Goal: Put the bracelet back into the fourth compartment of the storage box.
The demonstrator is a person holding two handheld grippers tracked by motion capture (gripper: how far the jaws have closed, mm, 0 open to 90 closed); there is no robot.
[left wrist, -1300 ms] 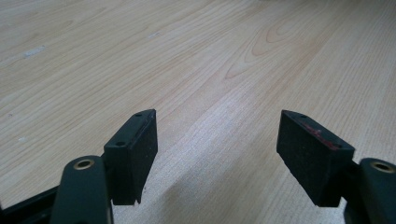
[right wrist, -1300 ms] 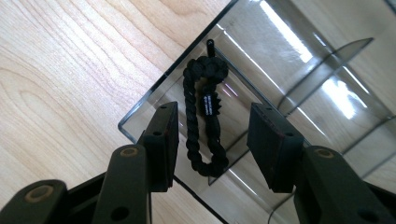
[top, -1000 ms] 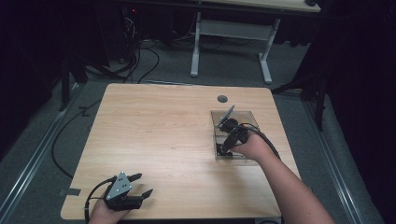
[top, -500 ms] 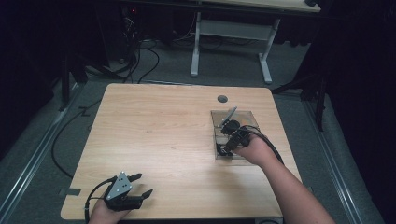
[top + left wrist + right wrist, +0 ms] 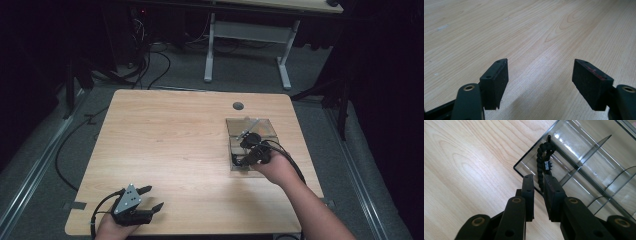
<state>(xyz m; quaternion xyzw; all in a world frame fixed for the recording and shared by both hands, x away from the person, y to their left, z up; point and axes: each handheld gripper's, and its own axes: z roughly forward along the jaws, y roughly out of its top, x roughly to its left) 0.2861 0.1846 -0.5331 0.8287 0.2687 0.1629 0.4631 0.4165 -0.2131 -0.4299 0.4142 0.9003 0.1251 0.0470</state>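
One wooden table (image 5: 170,150) is under inspection, bearing one clear plastic organizer box (image 5: 262,131) on its right half and two hand-held grippers.

Right gripper (image 5: 538,185): in the right gripper view its jaws have just been closing and now stand nearly together, with one black braided cord (image 5: 541,162) passing between them. The pads appear to press the cord's lower end, though the contact point itself is partly hidden by the jaw tips. The cord runs up from the jaws across the near corner of the box, its far end, finished with a short black tip, lying against a divider. One small toothed black clasp sits on the cord about midway along it. In the high view the right gripper (image 5: 243,160) is seen at the box's near edge, held by one hand with a cable trailing from it.

The box is transparent and smoky in tint, split by thin dividers into several compartments; at least five show in the right gripper view, and those away from the cord look bare.

Left gripper (image 5: 540,77): jaws wide apart, nothing between them, only bare wood grain beneath. In the high view the left gripper (image 5: 150,197) rests low at the table's near left corner, well apart from the box.

One round grommet hole (image 5: 238,106) sits near the far edge of the table.
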